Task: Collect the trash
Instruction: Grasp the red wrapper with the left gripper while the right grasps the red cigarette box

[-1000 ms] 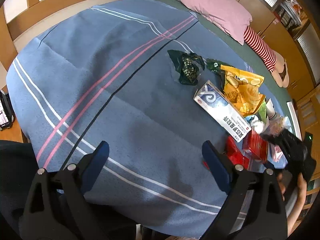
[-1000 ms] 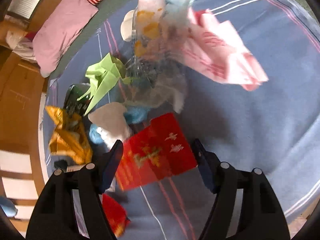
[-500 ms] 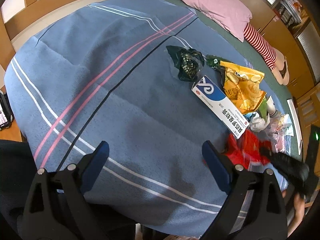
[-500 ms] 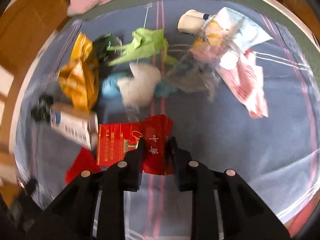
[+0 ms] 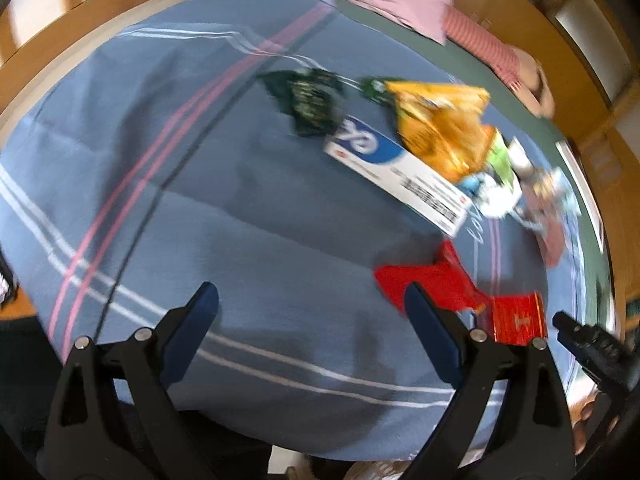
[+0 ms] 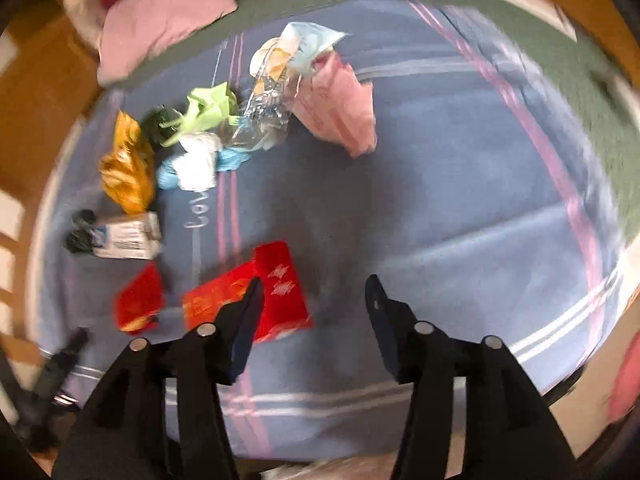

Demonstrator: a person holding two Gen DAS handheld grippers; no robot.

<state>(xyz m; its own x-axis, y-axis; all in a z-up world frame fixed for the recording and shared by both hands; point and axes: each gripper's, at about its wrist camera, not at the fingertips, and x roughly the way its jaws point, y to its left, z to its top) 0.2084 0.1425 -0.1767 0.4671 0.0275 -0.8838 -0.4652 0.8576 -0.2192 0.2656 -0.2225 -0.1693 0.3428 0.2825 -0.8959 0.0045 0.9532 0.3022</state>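
Observation:
Trash lies on a blue striped blanket [image 5: 200, 200]. A red box [image 6: 256, 296] lies flat just left of my right gripper [image 6: 316, 296], which is open and empty. A red wrapper [image 6: 138, 304] lies further left. My left gripper [image 5: 312, 300] is open and empty, with the red wrapper [image 5: 432, 280] by its right finger and the red box [image 5: 518, 318] beyond. A white and blue carton [image 5: 396, 174], an orange snack bag [image 5: 444, 128] and a dark green wrapper [image 5: 310, 100] lie further off.
A green paper [image 6: 208, 108], white and blue tissues [image 6: 196, 164], a clear plastic bag [image 6: 268, 112] and a pink wrapper [image 6: 340, 108] lie on the blanket. A pink pillow [image 6: 160, 16] is at the far edge. Wooden bed frame [image 5: 80, 24] surrounds the blanket.
My right gripper was shut on the red box, has opened and let it go, and has pulled back. The left view has shifted towards the trash.

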